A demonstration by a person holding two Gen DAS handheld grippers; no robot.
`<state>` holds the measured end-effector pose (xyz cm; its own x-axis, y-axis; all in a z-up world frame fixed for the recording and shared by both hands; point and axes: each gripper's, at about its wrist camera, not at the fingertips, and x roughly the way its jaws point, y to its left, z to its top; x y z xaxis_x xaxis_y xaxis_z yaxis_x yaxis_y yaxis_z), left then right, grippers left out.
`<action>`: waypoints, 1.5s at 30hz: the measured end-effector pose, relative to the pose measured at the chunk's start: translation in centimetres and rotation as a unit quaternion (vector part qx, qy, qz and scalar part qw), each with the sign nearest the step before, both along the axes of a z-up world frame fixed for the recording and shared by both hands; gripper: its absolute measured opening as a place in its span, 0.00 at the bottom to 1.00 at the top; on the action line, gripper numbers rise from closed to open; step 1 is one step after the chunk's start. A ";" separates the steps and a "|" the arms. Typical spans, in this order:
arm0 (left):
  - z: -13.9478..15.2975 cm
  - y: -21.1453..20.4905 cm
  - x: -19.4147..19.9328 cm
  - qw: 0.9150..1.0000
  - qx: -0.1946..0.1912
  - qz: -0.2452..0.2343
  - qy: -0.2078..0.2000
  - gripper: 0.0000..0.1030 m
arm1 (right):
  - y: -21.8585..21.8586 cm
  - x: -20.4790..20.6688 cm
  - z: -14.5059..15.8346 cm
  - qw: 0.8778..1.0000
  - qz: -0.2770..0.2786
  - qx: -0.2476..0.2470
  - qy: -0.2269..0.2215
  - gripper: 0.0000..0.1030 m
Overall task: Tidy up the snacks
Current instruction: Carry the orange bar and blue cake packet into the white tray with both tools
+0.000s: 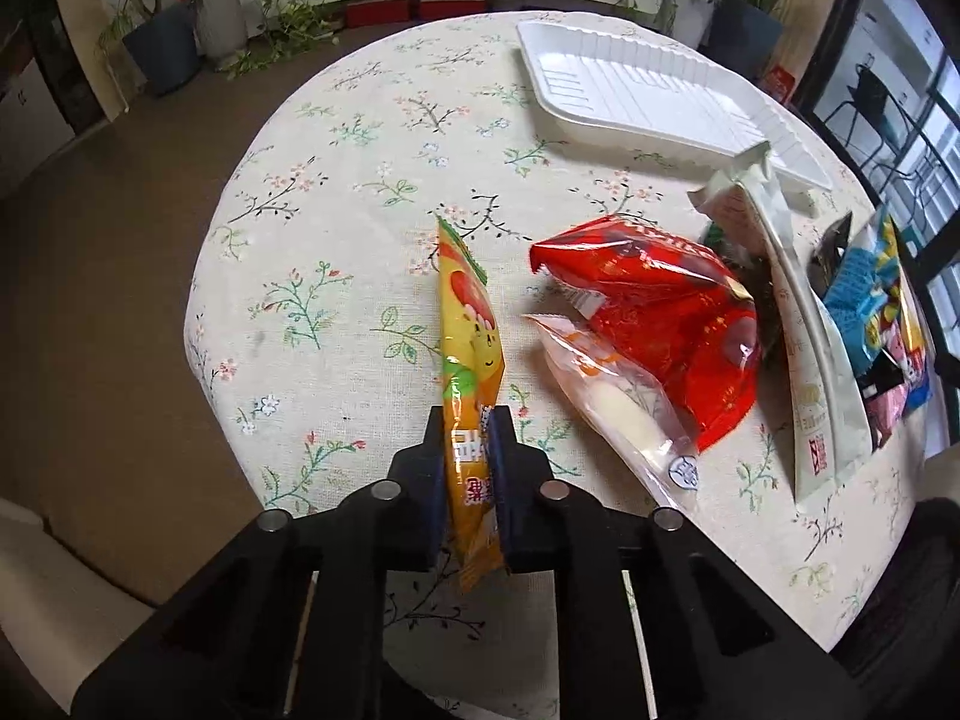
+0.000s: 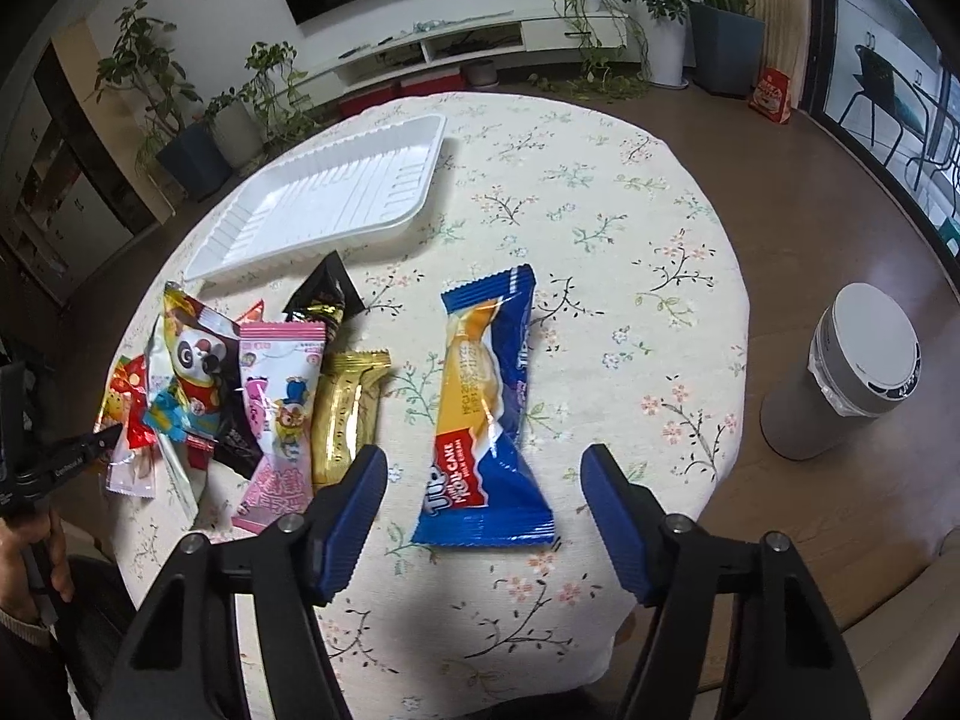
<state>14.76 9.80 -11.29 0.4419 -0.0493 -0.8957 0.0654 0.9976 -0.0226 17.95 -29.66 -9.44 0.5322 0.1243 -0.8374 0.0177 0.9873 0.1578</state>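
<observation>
My left gripper [image 1: 469, 420] is shut on a yellow-orange snack packet [image 1: 467, 330], which stands on edge between the blue pads. To its right lie a clear packet with a white snack [image 1: 618, 414] and a red packet [image 1: 666, 312]. In the right wrist view, my right gripper [image 2: 483, 468] stands open, its fingers on either side of a blue roll-cake packet [image 2: 489, 414] flat on the cloth, pads apart from it. A white empty tray [image 2: 324, 204] sits at the far left of the table; the same tray [image 1: 648, 90] shows far right in the left wrist view.
A pile of packets lies left of the right gripper: pink [image 2: 282, 420], gold [image 2: 348, 408], black [image 2: 327, 294], panda-print [image 2: 192, 360]. A tall white packet [image 1: 798, 324] stands by the red one. A round floral table [image 2: 630, 240]; a grey bin [image 2: 852, 360] on the floor right. A person's hand [image 2: 30, 558] at left.
</observation>
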 end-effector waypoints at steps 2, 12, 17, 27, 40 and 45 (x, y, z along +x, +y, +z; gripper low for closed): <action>0.1 0.1 -0.3 1.000 -0.008 -0.003 -0.001 0.09 | -0.1 0.4 0.0 1.000 0.007 -0.006 0.003 0.69; 0.4 1.1 -1.8 0.999 -0.045 -0.002 -0.009 0.09 | 1.7 3.2 -1.4 0.997 0.050 -0.038 0.034 0.68; 0.6 1.5 -2.0 0.998 -0.060 0.000 -0.011 0.09 | 1.4 4.9 -3.2 0.995 0.045 -0.029 0.079 0.54; 1.0 2.3 -2.6 0.996 -0.081 0.009 -0.020 0.09 | 1.7 4.5 -2.8 0.996 0.060 -0.030 0.064 0.29; 5.8 3.5 -3.1 0.991 -0.113 0.000 -0.067 0.09 | -1.4 2.3 2.9 0.998 0.023 0.061 -0.020 0.28; 9.7 3.3 -0.2 0.989 -0.111 -0.023 -0.097 0.09 | -3.9 4.0 5.9 0.994 -0.003 0.094 -0.053 0.28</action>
<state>14.58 13.15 -1.57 0.5964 -0.2588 -0.7598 0.1348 0.9655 -0.2230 21.96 -33.61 -3.55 0.6182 0.2700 -0.7382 -0.0025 0.9399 0.3416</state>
